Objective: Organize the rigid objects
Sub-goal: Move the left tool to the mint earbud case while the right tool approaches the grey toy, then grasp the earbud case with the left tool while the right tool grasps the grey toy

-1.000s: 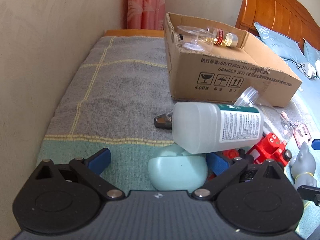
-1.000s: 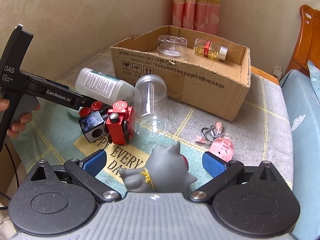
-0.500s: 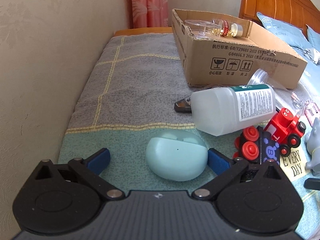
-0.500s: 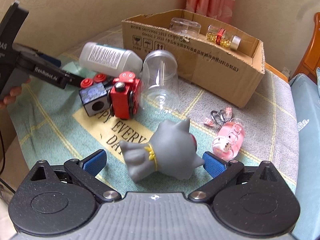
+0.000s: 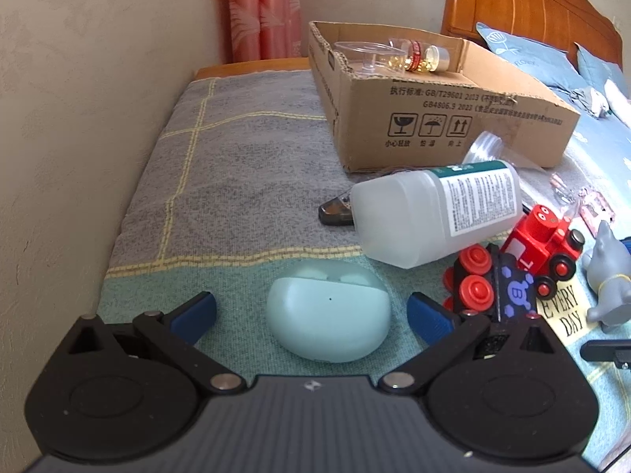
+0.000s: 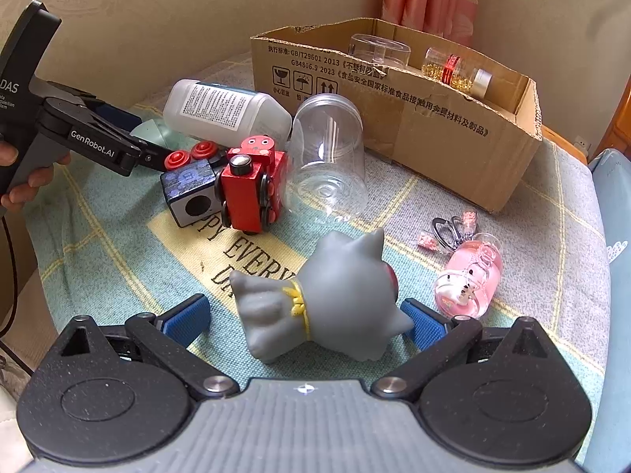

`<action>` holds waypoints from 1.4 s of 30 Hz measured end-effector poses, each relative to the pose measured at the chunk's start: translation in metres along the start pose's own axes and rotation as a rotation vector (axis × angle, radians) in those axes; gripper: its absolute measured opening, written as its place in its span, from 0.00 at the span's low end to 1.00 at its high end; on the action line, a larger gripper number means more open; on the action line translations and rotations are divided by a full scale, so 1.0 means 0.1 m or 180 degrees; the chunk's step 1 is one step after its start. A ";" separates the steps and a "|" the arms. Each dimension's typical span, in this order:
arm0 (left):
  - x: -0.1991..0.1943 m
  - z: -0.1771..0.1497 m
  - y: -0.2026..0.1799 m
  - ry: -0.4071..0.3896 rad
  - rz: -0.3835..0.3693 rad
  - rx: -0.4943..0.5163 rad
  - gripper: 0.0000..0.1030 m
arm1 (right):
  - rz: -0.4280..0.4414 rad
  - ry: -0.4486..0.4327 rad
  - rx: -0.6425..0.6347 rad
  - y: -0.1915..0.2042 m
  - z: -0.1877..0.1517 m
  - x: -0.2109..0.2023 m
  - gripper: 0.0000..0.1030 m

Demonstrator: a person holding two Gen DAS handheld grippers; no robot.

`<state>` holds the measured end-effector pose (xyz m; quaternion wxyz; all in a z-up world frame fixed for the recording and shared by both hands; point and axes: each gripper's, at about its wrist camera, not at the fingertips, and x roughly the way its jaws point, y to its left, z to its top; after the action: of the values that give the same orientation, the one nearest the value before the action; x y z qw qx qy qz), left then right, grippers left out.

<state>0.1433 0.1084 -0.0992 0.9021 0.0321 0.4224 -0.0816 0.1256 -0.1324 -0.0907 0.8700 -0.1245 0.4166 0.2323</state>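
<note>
Patterned cloth (image 5: 236,181) crowded: spread left gripper (image 5: 311,311) flanks mint case (image 5: 329,315), spread right gripper (image 6: 305,319) flanks grey figurine (image 6: 335,299)

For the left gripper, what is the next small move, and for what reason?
Probably close the left gripper on the mint earbud case. The case already sits between the open blue fingers, lying flat on the blanket with free space on both sides, so a grasp seems ready. Afterwards it could go to the cardboard box.

Earbud case (image 5: 329,317) sitting between the left gripper (image 5: 311,313) fingers, bottle (image 5: 434,216) lying behind it. Cat figure (image 6: 327,299) between the right gripper (image 6: 305,319) fingers, toy train (image 6: 252,185) behind-left, cardboard box (image 6: 414,118) at the back.
</note>
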 end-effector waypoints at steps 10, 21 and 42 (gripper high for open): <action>-0.06 0.01 -0.05 -0.0097 -0.0187 0.0223 0.72 | 0.0033 -0.0026 -0.0044 -0.02 0.00 0.00 1.00; -0.18 -0.05 -0.15 -0.0040 -0.0258 0.0395 0.60 | 0.0081 0.0080 -0.0143 -0.02 0.07 0.02 1.00; -0.21 -0.02 -0.16 0.0072 -0.0231 0.0337 0.58 | -0.0018 0.0105 -0.0316 -0.02 0.18 -0.07 0.79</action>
<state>0.1255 0.0952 -0.0845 0.8908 0.0653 0.4285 -0.1361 0.1343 -0.1286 -0.0741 0.8565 -0.1725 0.4185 0.2481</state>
